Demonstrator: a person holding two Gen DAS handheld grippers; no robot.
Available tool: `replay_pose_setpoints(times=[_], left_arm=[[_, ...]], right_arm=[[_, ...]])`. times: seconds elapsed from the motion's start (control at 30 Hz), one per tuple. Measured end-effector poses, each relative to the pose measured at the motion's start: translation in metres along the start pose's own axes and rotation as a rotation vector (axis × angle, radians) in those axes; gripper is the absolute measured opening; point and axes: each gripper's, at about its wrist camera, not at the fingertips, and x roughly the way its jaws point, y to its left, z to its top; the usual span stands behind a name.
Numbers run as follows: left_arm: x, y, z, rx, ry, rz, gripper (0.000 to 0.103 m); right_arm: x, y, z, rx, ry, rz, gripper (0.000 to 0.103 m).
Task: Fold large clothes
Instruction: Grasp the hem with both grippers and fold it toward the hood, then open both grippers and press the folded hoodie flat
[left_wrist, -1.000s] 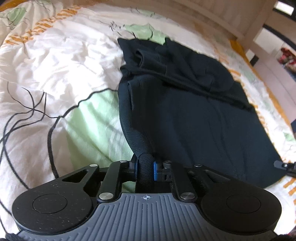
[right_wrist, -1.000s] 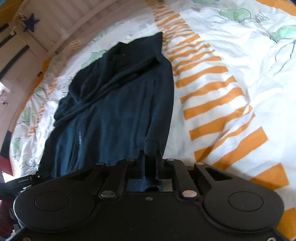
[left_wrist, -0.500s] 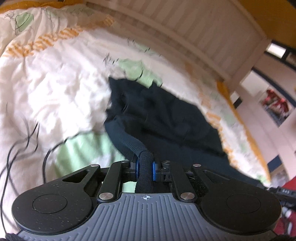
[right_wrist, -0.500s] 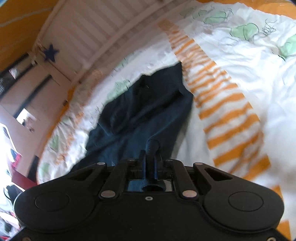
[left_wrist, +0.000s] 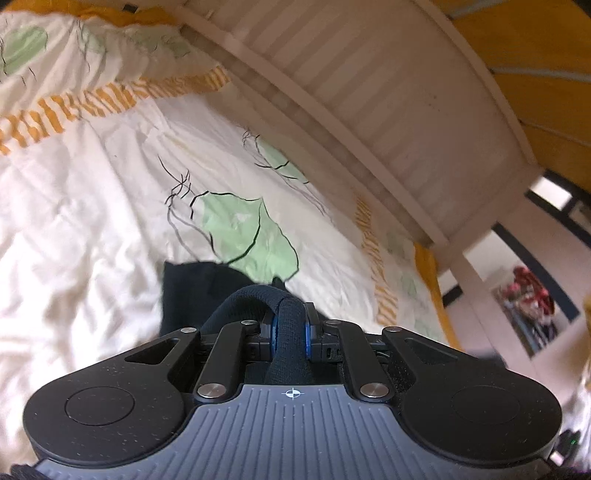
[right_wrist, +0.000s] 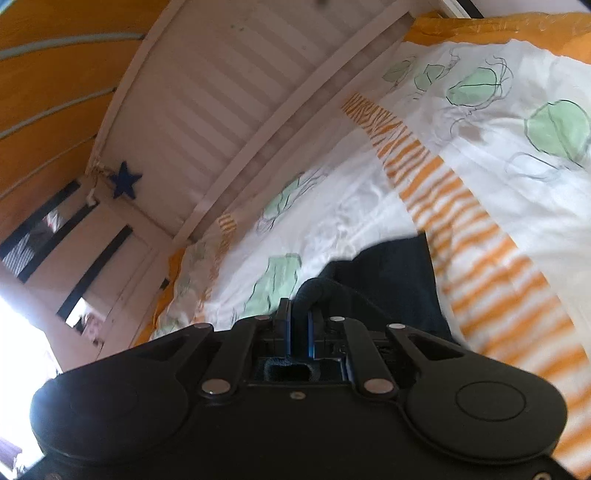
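Observation:
A dark navy zip jacket (left_wrist: 192, 291) lies on a bed with a white quilt (left_wrist: 92, 206). My left gripper (left_wrist: 290, 328) is shut on the jacket's thick ribbed hem, which loops out between the blue pads. My right gripper (right_wrist: 299, 328) is shut on another corner of the same jacket (right_wrist: 391, 273). Both grippers are lifted and tilted up toward the headboard, so most of the jacket is hidden below the gripper bodies. Only its far end shows in each view.
A white slatted headboard (left_wrist: 369, 96) runs along the far side of the bed; it also shows in the right wrist view (right_wrist: 229, 103). The quilt (right_wrist: 498, 122) has green leaf prints and orange stripes. Orange walls and a doorway lie beyond.
Both grippers have risen and moved toward the headboard with the jacket's hem held. Far less of the jacket shows now than one second ago.

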Motion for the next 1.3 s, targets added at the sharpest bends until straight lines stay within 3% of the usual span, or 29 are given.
replay_pose_setpoints(times=[0.27,0.37,0.47,0.53,0.57,0.67,0.73,0.87,0.93,1.0,1.17,1.3], left_arm=[[0.091,0.027,0.018,-0.059,0.064,0.123,0.013],[0.111,0.049,0.016,-0.141,0.070,0.111,0.014],[0.118,0.063,0.018,-0.198,0.086,0.076,0.018],[0.119,0.065,0.020,-0.191,0.086,0.055,0.026],[0.118,0.064,0.022,-0.183,0.080,0.046,0.029],[0.120,0.058,0.029,-0.167,0.076,0.043,0.041],[0.121,0.053,0.035,-0.146,0.048,0.069,0.061],[0.119,0.044,0.054,-0.112,-0.003,0.135,0.063],[0.113,0.033,0.059,-0.038,-0.006,0.176,0.063],[0.110,0.016,0.055,0.098,0.011,0.223,0.065],[0.110,-0.013,0.007,0.423,0.085,0.266,0.068],[0.131,-0.009,-0.025,0.523,0.164,0.289,0.069]], right_arm=[[0.104,-0.035,0.036,0.024,0.034,-0.130,0.016],[0.132,-0.048,0.034,0.005,0.047,-0.169,0.024],[0.142,-0.060,0.033,0.021,0.029,-0.153,0.030],[0.139,-0.061,0.035,0.005,-0.014,-0.140,0.059],[0.137,-0.060,0.036,-0.008,-0.039,-0.143,0.065],[0.130,-0.054,0.041,-0.071,-0.082,-0.149,0.067],[0.124,-0.045,0.041,-0.130,-0.093,-0.159,0.067],[0.119,-0.022,0.033,-0.272,-0.076,-0.164,0.067],[0.119,-0.008,0.027,-0.356,-0.054,-0.161,0.067],[0.122,0.006,0.021,-0.446,-0.034,-0.154,0.067],[0.142,0.038,0.000,-0.643,0.043,-0.119,0.067],[0.168,0.052,-0.015,-0.767,0.113,-0.102,0.066]])
